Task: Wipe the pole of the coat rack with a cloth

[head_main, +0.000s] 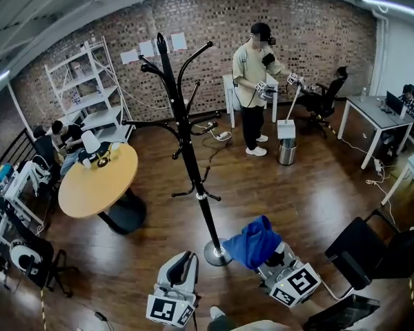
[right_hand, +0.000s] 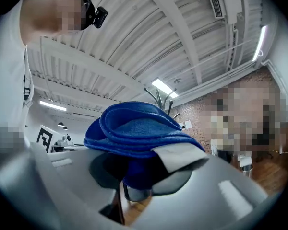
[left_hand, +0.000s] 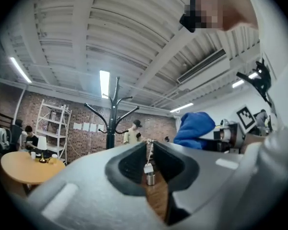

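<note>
One cloth (head_main: 252,240), blue, clamped in right tongs (right_hand: 144,174) just beside coat rack pole (head_main: 193,171). Left tongs (left_hand: 147,145) closed, empty. Round desk (head_main: 96,181) left, black chair (head_main: 362,247) right.

There is one coat rack (head_main: 186,136), one blue cloth (head_main: 252,243), one round desk (head_main: 100,185) and one white shelf (head_main: 90,88). There are two grippers: the left gripper (left_hand: 147,147) and the right gripper (right_hand: 141,169).

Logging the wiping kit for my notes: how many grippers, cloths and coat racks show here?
Grippers: 2, left gripper and right gripper
Cloths: 1, blue cloth
Coat racks: 1, coat rack
Total: 4
</note>
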